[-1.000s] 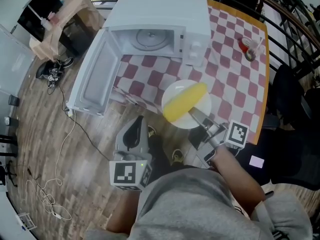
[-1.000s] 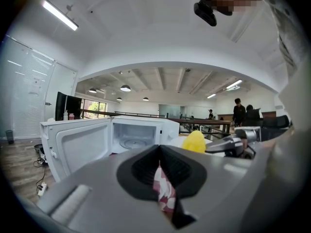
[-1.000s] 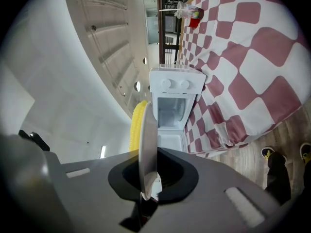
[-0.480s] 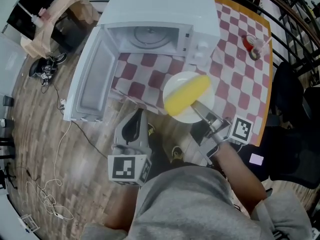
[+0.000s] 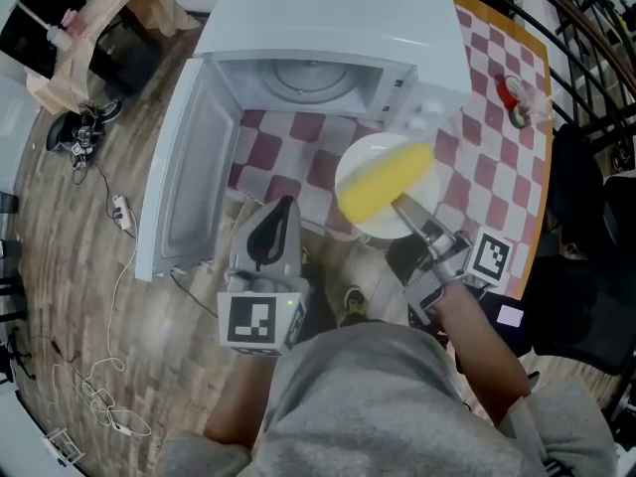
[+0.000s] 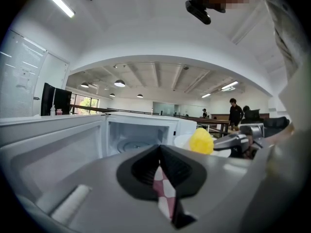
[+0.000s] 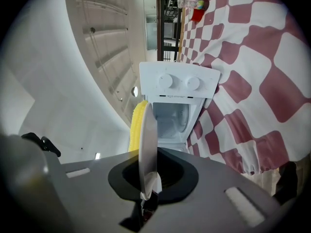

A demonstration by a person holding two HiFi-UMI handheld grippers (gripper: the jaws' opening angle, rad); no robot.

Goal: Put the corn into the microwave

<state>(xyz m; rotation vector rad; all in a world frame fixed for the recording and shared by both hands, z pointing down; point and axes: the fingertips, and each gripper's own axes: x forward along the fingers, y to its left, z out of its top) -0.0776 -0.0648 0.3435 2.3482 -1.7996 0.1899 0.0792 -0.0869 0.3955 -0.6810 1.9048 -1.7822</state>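
Note:
A yellow corn cob [image 5: 386,181] lies on a white plate [image 5: 360,163]. My right gripper [image 5: 405,207] is shut on the plate's near rim and holds it level, just in front of the white microwave [image 5: 328,28], close to the knobs. The microwave's door [image 5: 189,182] hangs wide open to the left, and the glass turntable [image 5: 308,79] is bare. In the right gripper view the plate [image 7: 148,144] shows edge-on between the jaws, with the corn [image 7: 137,125] behind it. My left gripper [image 5: 283,207] is shut and holds nothing, hovering by the table's edge below the open cavity [image 6: 138,137].
A red-and-white checkered cloth [image 5: 487,157] covers the table. A red item under a clear cup [image 5: 515,97] stands at its far right. A black chair [image 5: 586,217] is on the right. A brown bag [image 5: 99,18] and cables [image 5: 89,396] lie on the wooden floor at left.
Both grippers have moved forward toward the microwave. The plate with the corn has gone with the right gripper and is now close to the microwave's front.

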